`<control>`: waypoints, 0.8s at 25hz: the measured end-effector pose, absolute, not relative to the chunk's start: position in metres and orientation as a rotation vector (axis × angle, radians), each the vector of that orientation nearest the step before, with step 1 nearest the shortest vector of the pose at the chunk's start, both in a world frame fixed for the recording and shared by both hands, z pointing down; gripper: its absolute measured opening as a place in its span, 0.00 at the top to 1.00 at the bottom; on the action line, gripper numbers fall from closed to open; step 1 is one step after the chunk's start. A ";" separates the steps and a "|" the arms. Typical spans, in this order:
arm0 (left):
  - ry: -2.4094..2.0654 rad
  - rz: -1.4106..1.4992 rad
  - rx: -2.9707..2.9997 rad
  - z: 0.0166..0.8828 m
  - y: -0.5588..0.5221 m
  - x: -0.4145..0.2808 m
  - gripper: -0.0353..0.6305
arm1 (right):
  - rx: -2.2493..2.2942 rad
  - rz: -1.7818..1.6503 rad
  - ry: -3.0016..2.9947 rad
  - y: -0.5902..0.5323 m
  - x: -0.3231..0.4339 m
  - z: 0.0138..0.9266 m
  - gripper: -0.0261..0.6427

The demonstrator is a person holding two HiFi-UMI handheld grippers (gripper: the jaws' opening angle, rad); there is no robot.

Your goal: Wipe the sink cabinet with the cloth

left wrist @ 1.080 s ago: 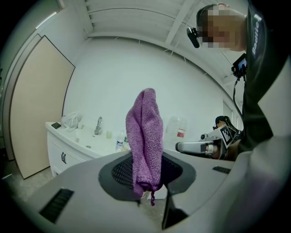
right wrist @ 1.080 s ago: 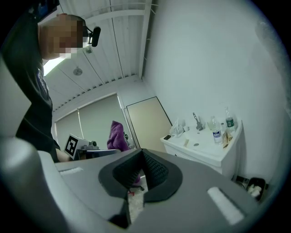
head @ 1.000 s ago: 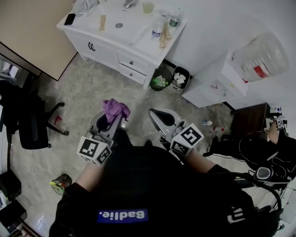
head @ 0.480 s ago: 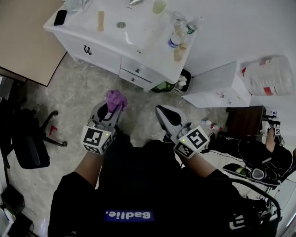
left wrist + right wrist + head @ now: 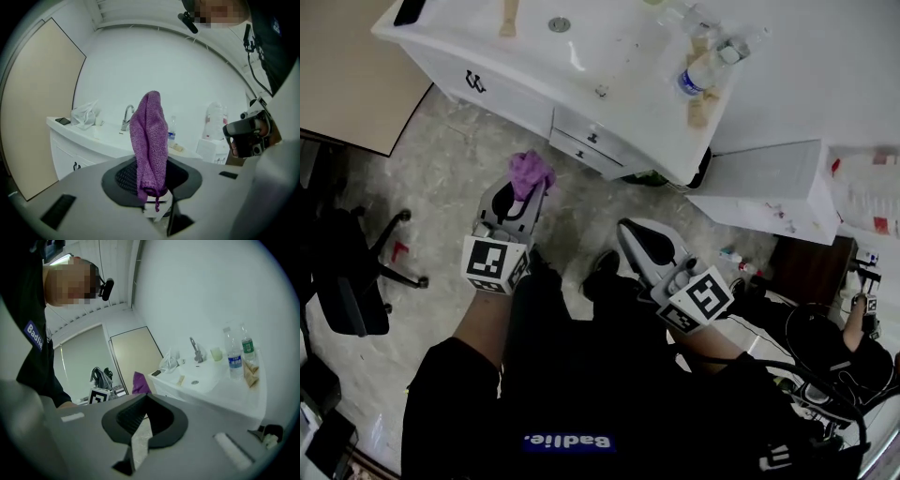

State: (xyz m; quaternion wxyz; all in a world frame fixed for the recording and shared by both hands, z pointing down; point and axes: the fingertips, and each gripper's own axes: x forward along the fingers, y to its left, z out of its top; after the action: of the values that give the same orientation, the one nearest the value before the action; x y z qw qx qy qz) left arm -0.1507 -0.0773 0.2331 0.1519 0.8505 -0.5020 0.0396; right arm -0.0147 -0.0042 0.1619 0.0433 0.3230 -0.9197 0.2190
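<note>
The white sink cabinet point(image 5: 581, 89) stands across the top of the head view, with its basin drain point(image 5: 560, 24) and two small drawers point(image 5: 581, 145). My left gripper point(image 5: 517, 197) is shut on a purple cloth point(image 5: 530, 172) and sits just short of the cabinet front. In the left gripper view the cloth point(image 5: 150, 140) stands upright out of the left gripper point(image 5: 151, 180), with the cabinet point(image 5: 77, 152) and faucet point(image 5: 127, 117) behind it. My right gripper point(image 5: 639, 239) hangs lower and to the right, shut and holding nothing point(image 5: 146, 398). It faces the cabinet top point(image 5: 211, 392).
Water bottles point(image 5: 705, 64) and a phone point(image 5: 410, 9) rest on the counter. Bins point(image 5: 698, 173) and a white box point(image 5: 769, 183) stand right of the cabinet. A black office chair point(image 5: 347, 281) is at the left and a beige panel point(image 5: 347, 84) at the upper left.
The cabinet has come nearer in the head view. Both grippers have moved forward toward it, the left one still carrying the purple cloth.
</note>
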 end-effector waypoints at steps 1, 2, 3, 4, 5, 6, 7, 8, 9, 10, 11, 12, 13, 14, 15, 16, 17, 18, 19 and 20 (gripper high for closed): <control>-1.458 0.125 2.432 0.248 -0.083 -0.151 0.79 | 0.966 0.671 -2.815 -0.006 -0.014 0.177 0.96; -1.474 0.139 2.421 0.264 -0.089 -0.151 0.79 | 0.942 0.673 -2.817 -0.007 -0.015 0.193 0.96; -1.492 0.154 2.406 0.281 -0.096 -0.153 0.79 | 0.918 0.678 -2.819 -0.009 -0.016 0.210 0.96; -1.510 0.166 2.391 0.297 -0.103 -0.154 0.79 | 0.897 0.688 -2.819 -0.010 -0.017 0.226 0.96; -1.527 0.172 2.377 0.312 -0.110 -0.155 0.79 | 0.878 0.699 -2.816 -0.011 -0.018 0.243 0.96; -1.541 0.176 2.367 0.327 -0.118 -0.154 0.79 | 0.861 0.709 -2.812 -0.012 -0.019 0.260 0.96; -1.553 0.179 2.360 0.341 -0.125 -0.154 0.79 | 0.846 0.714 -2.808 -0.013 -0.021 0.275 0.96; -1.564 0.184 2.358 0.354 -0.134 -0.153 0.79 | 0.834 0.716 -2.805 -0.014 -0.022 0.290 0.96; -1.574 0.193 2.360 0.368 -0.142 -0.152 0.79 | 0.826 0.716 -2.803 -0.016 -0.024 0.304 0.96; -1.583 0.205 2.364 0.381 -0.151 -0.151 0.79 | 0.822 0.718 -2.801 -0.017 -0.024 0.318 0.96; -1.591 0.215 2.371 0.395 -0.160 -0.150 0.79 | 0.819 0.723 -2.798 -0.019 -0.025 0.332 0.96; -1.600 0.223 2.379 0.408 -0.169 -0.149 0.79 | 0.815 0.730 -2.792 -0.021 -0.024 0.347 0.96; -1.611 0.230 2.389 0.421 -0.180 -0.149 0.79 | 0.808 0.737 -2.785 -0.022 -0.024 0.363 0.96; -1.624 0.238 2.397 0.432 -0.190 -0.150 0.79 | 0.799 0.743 -2.778 -0.023 -0.025 0.379 0.96; -1.636 0.246 2.404 0.442 -0.201 -0.150 0.79 | 0.786 0.748 -2.772 -0.023 -0.025 0.395 0.96; -1.647 0.258 2.410 0.450 -0.211 -0.150 0.79 | 0.768 0.753 -2.766 -0.022 -0.026 0.412 0.96; -1.654 0.275 2.415 0.458 -0.220 -0.149 0.79 | 0.746 0.759 -2.758 -0.021 -0.028 0.430 0.96; -1.660 0.298 2.419 0.466 -0.229 -0.148 0.79 | 0.725 0.767 -2.751 -0.019 -0.030 0.448 0.96; -1.666 0.321 2.421 0.473 -0.236 -0.147 0.79 | 0.707 0.777 -2.745 -0.019 -0.031 0.466 0.96; -1.671 0.339 2.421 0.480 -0.241 -0.147 0.79 | 0.696 0.788 -2.739 -0.019 -0.033 0.483 0.96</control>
State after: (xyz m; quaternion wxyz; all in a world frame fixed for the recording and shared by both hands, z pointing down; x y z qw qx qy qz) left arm -0.1468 -0.2414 0.4795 0.0901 0.8143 -0.5620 0.1139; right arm -0.0332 -0.0189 0.4833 0.1040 0.2358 -0.9286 0.2670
